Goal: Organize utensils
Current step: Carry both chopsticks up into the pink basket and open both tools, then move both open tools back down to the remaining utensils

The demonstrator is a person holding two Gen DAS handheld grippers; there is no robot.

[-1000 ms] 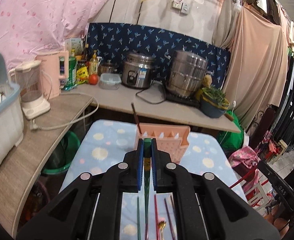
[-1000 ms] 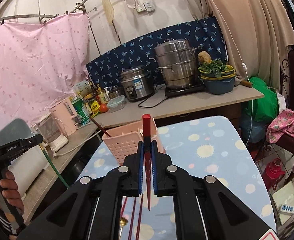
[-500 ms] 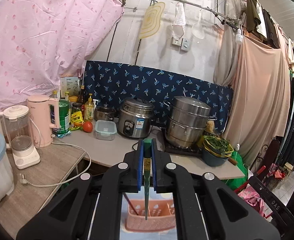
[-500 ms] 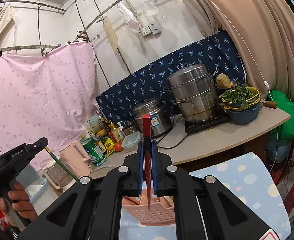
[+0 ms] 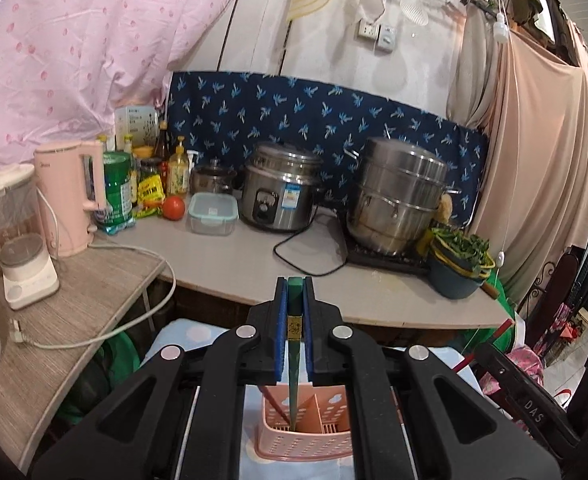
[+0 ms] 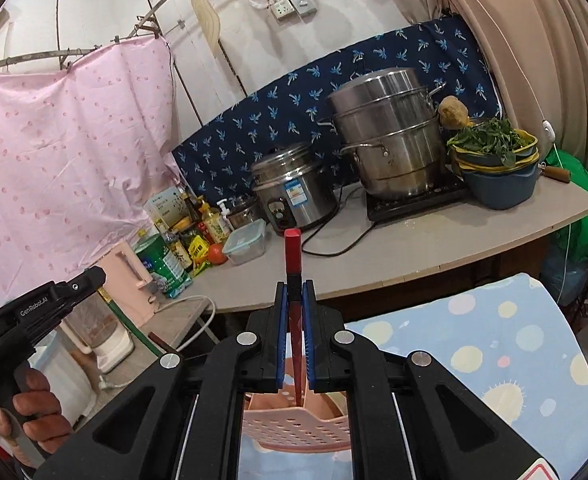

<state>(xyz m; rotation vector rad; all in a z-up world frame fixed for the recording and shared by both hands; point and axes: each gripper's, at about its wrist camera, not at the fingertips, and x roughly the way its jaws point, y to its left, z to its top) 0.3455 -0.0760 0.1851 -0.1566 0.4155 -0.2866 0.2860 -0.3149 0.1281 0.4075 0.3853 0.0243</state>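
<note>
My left gripper [image 5: 294, 304] is shut on a green chopstick [image 5: 294, 364], held upright with its lower tip inside the pink perforated utensil basket [image 5: 302, 440]. A dark red chopstick [image 5: 273, 402] leans in the basket's left compartment. My right gripper [image 6: 294, 304] is shut on a red chopstick [image 6: 293, 264], also upright, its tip just above or inside the same pink basket [image 6: 294, 428]. The left gripper and the hand holding it show in the right wrist view [image 6: 41, 312].
The basket stands on a blue polka-dot cloth [image 6: 494, 344]. Behind it is a counter [image 5: 253, 264] with a rice cooker [image 5: 281, 188], steamer pot [image 5: 398, 196], bowl of greens [image 5: 458, 264], lidded box [image 5: 211, 214], pink kettle [image 5: 73, 196] and blender [image 5: 17, 240].
Both grippers lifted their chopsticks from the cloth, turned them upright and lowered them over the basket. The green tip now sits inside the basket.
</note>
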